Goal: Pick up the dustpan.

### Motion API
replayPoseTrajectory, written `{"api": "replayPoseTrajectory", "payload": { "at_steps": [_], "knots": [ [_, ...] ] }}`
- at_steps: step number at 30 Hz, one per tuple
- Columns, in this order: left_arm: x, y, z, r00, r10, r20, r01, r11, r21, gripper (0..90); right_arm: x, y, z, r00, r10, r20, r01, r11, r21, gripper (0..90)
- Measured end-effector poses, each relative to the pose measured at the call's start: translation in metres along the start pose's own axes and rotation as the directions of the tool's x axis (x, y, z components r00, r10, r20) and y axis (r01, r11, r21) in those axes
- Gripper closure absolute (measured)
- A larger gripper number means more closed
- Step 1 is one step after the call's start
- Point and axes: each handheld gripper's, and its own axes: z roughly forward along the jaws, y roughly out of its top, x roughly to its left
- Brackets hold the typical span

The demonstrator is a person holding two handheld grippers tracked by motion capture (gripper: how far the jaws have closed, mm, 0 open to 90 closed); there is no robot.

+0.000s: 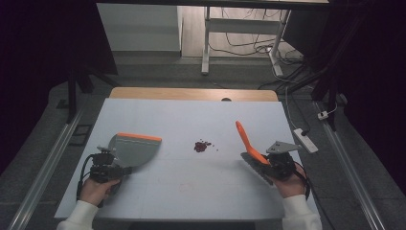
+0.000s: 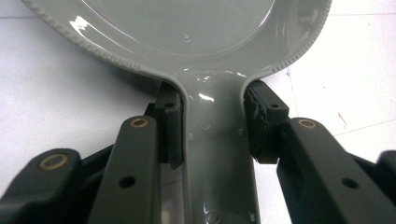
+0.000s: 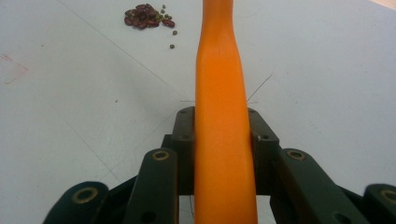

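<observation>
A grey dustpan (image 1: 131, 149) with an orange lip lies on the left of the white table top; my left gripper (image 1: 106, 165) is shut on its grey handle (image 2: 215, 140), both pads pressed to its sides. On the right, my right gripper (image 1: 277, 163) is shut on the orange handle (image 3: 220, 126) of a small brush (image 1: 249, 143), whose dark bristles rest on the table near the gripper. A small heap of dark red beans (image 1: 202, 146) with a few green ones lies mid-table between the two tools, and sits at the upper left in the right gripper view (image 3: 148, 17).
The white sheet (image 1: 191, 187) covers a wooden table whose far edge (image 1: 191, 93) shows beyond it. A white power strip (image 1: 305, 140) lies off the right edge. Metal rails run along both sides; cables and a desk frame stand behind.
</observation>
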Motion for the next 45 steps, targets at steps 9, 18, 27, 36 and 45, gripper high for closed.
{"api": "replayPoseTrajectory", "payload": {
  "at_steps": [9,18,27,36,45],
  "knots": [
    [0.006,0.0,-0.01,0.9982,0.048,0.036,-0.043,0.9927,-0.113,61.8,0.0,0.001,-0.002,1.0,-0.001,0.008,0.001,1.0,-0.014,69.9],
    [0.009,0.0,-0.014,0.9943,0.084,0.065,-0.072,0.9836,-0.165,61.8,0.001,0.002,-0.002,0.9999,-0.01,0.014,0.01,1.0,-0.011,69.9],
    [0.011,0.002,-0.012,0.9873,0.139,0.077,-0.12,0.9699,-0.212,61.8,0.002,0.003,-0.005,0.9997,-0.012,0.022,0.013,1.0,-0.025,69.9],
    [0.008,0.013,-0.004,0.973,0.214,0.087,-0.191,0.9566,-0.22,61.8,0.004,0.004,-0.002,0.9995,-0.009,0.03,0.01,1.0,-0.026,69.9],
    [0.003,0.036,0.005,0.9463,0.302,0.115,-0.27,0.9341,-0.234,61.8,0.009,0.004,-0.002,0.9989,-0.004,0.046,0.005,1.0,-0.028,69.9]
  ]
}}
